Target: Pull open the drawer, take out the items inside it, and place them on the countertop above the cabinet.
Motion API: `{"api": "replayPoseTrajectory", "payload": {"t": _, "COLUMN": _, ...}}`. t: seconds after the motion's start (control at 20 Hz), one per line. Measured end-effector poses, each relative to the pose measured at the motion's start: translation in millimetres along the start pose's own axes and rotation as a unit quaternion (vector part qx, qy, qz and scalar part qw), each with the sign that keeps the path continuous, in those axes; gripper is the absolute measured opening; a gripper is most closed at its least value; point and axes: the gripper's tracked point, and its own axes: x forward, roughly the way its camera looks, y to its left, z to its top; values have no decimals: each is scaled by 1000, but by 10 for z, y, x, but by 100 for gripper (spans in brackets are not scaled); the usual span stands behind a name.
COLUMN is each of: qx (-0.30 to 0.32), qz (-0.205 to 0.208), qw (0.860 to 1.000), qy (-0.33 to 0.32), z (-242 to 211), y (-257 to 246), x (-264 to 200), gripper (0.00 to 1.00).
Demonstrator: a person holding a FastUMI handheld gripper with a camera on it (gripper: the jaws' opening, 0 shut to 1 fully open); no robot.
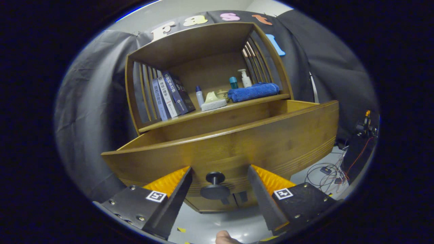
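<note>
The gripper (218,173) has its fingers spread wide, pinching nothing. Between them, untouched by either, sits the round dark knob (215,185) on the front panel of the wooden drawer (237,142). Below the fingers lies a pale, glossy floor (220,223) with a few small yellow scraps on it, and a fingertip (225,239) of a person shows at the very bottom. Off to the right of the cabinet, a tangle of thin cables (327,173) and small electronic parts lies on the floor.

The drawer is pulled out from the wooden cabinet (203,61), its curved front close to the fingers. Its inside is hidden by the front panel, so what it holds cannot be told.

Beyond the drawer, the countertop (217,112) forms the floor of an open shelf with slatted sides and a wooden top. On it, at the left, several books (171,96) lean against the slats. Beside them stands a small white bottle with a blue cap (199,95), then a pale sponge-like block (213,105) with a light green object (212,97) on it. At the right lies a folded blue towel (253,91), and behind it a teal-capped bottle (233,82) and a white pump bottle (245,78).

Grey and black cloth (95,95) hangs behind and around the cabinet.
</note>
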Motion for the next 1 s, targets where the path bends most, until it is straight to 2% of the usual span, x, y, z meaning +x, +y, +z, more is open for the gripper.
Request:
{"api": "replayPoseTrajectory", "payload": {"t": 0.35, "qx": -18, "qz": -9, "qw": 999, "qy": -50, "z": 147, "y": 62, "x": 327, "gripper": 99}}
{"api": "replayPoseTrajectory", "payload": {"t": 1.0, "qx": -20, "qz": -10, "qw": 997, "qy": -79, "z": 278, "y": 112, "x": 1111, "gripper": 99}}
